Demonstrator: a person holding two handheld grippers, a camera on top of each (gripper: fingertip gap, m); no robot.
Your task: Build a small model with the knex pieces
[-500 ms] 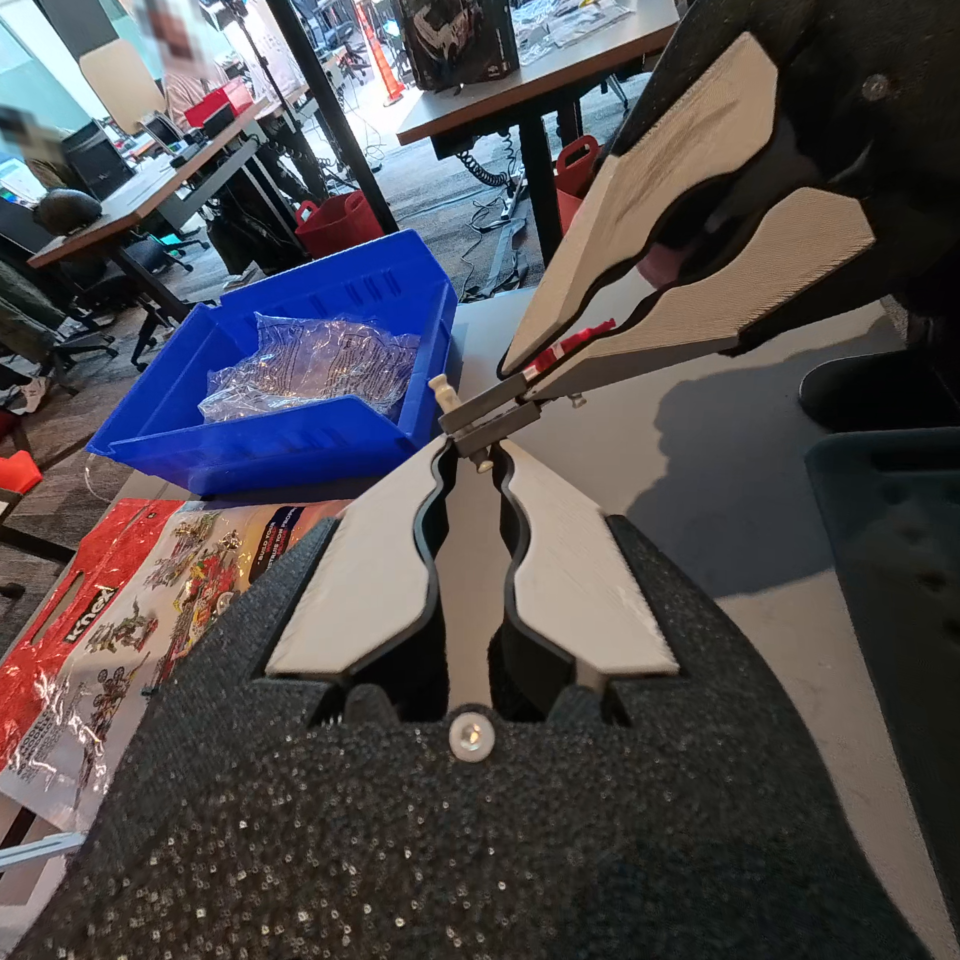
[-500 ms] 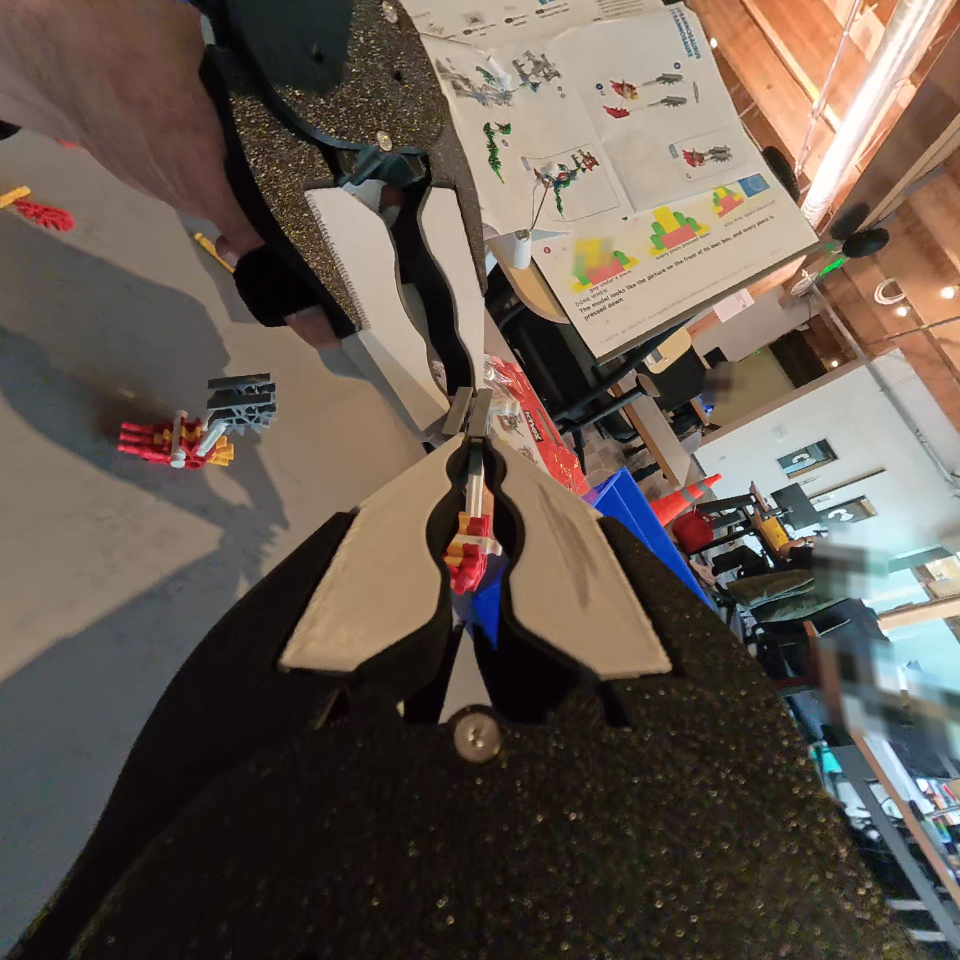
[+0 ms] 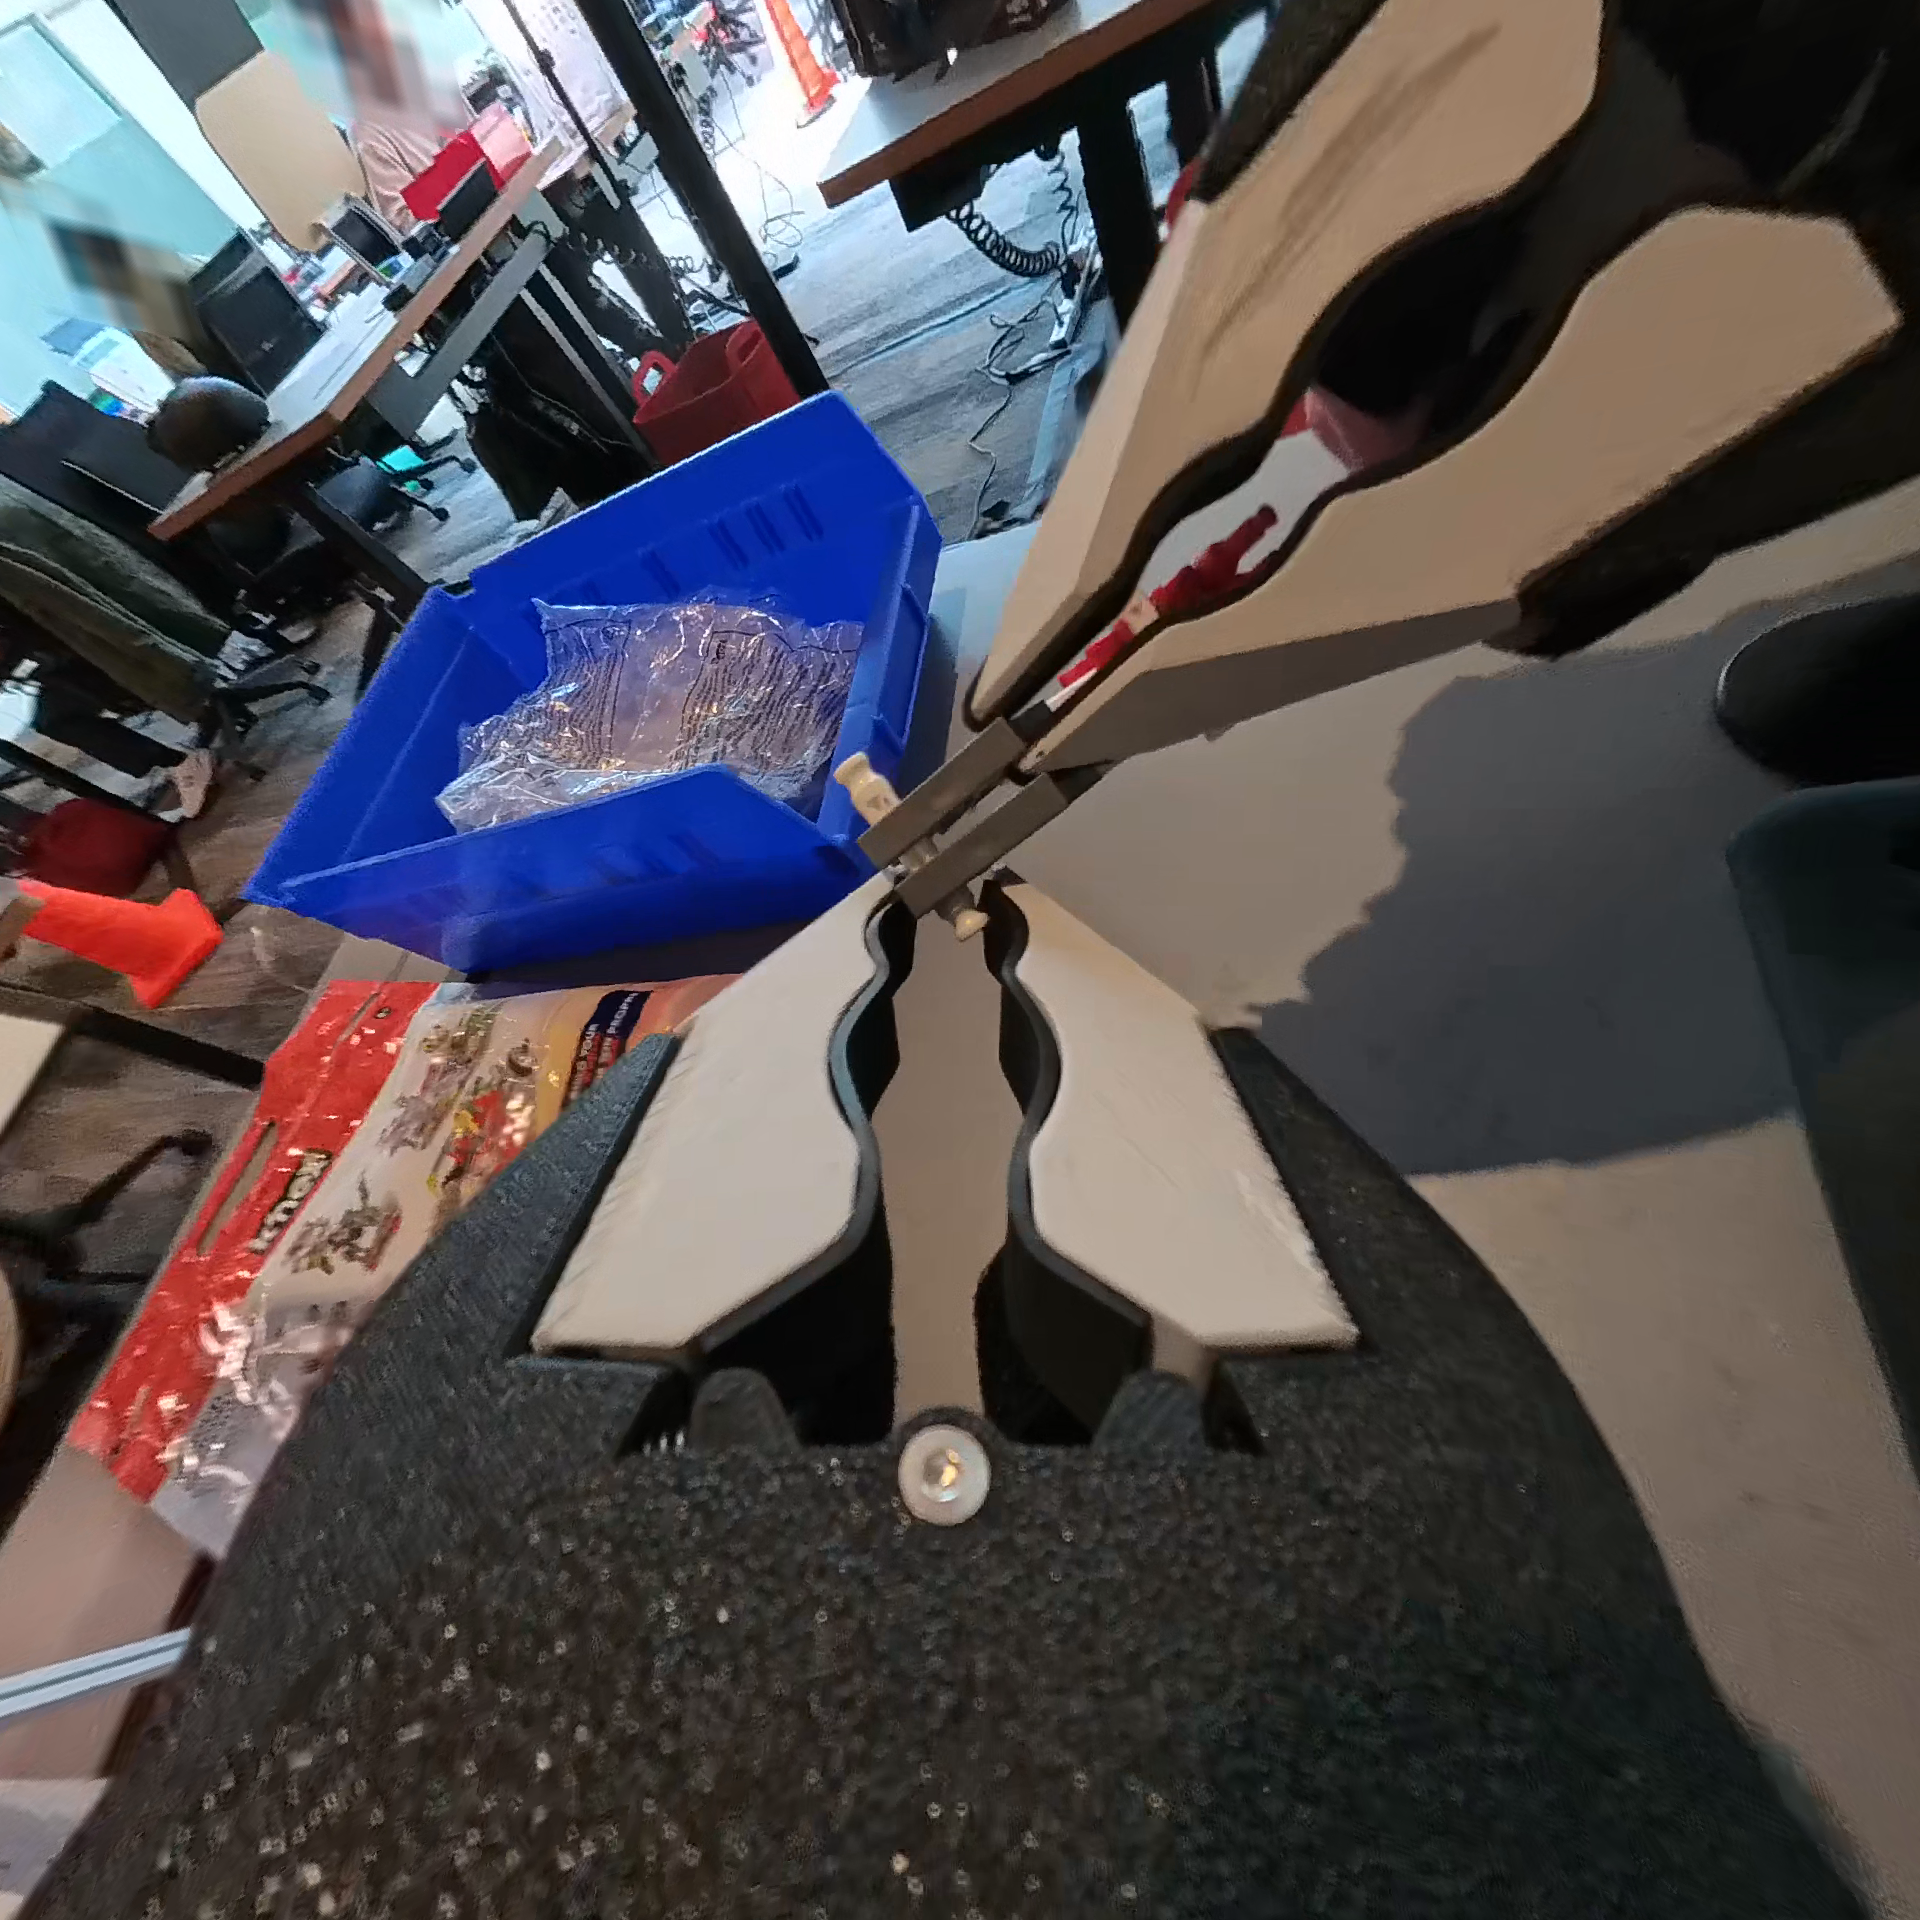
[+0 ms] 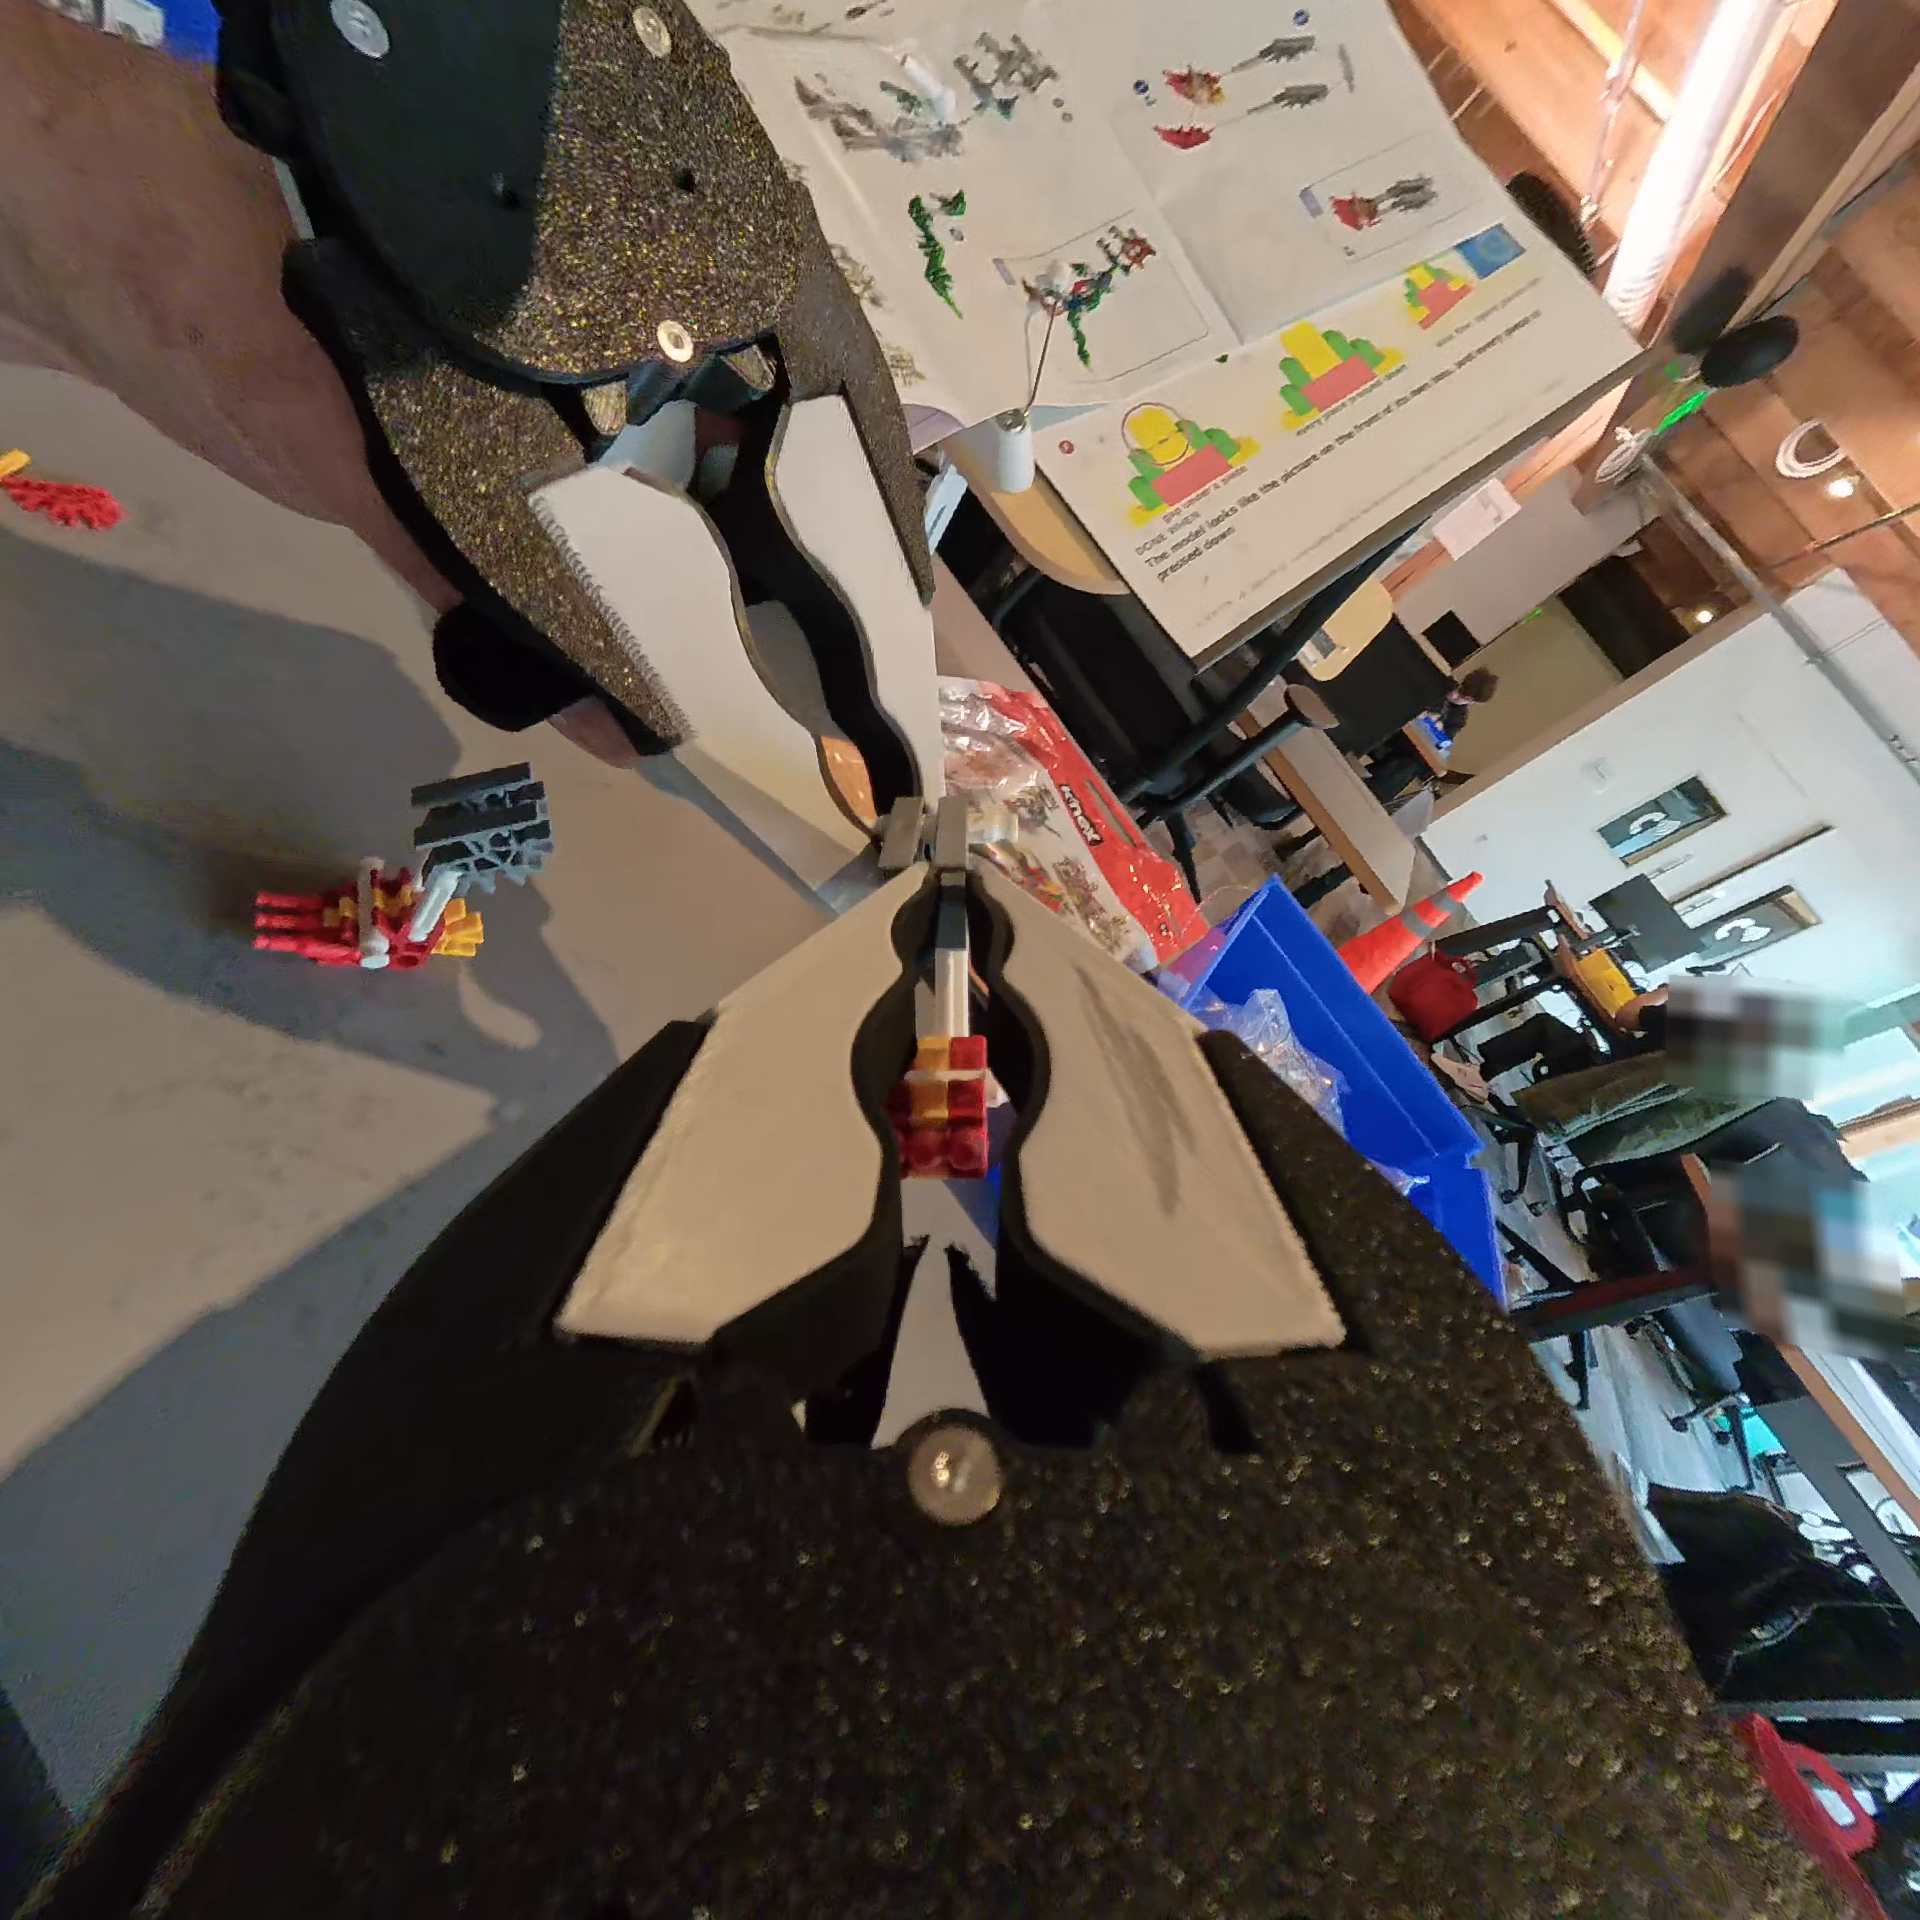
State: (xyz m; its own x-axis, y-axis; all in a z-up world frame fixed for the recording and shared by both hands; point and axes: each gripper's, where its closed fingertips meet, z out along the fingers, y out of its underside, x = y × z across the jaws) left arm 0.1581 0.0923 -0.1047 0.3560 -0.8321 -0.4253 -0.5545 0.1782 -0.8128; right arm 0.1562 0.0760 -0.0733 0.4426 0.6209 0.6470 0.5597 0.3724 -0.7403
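Grey tabletop (image 3: pixel 1558 1299), bare and sunlit, to the right of the left gripper (image 3: pixel 948 904), closed off farther right by the rim of a dark tray (image 3: pixel 1829 1039). Hemmed in on the other side: a blue bin (image 3: pixel 582 883) just ahead and to the left, with a crumpled clear bag (image 3: pixel 675 707) inside, and a red printed bag (image 3: pixel 312 1195) lying flat close by on the left, near the table edge. Set narrow at the tips, with one end of a short white rod (image 3: pixel 862 784) showing between them; cannot tell whether pinched or only touched. Meets the right gripper (image 4: pixel 940 883) tip to tip above the table, at a steep angle, the white rod running past that gripper's grey fingertips (image 3: pixel 935 805) towards the bin. Closed tight on a red-and-yellow piece (image 4: pixel 940 1101): a white stick held at the tips, its block of red and yellow connectors tucked back in the hollow between the fingers. Open table to the left of the right gripper, apart from a small built model (image 4: pixel 384 904) of red, yellow, white and grey parts lying well off. Beyond the two sets of tips, a propped instruction sheet (image 4: pixel 1299 260), and to the right the bin again past the table edge.
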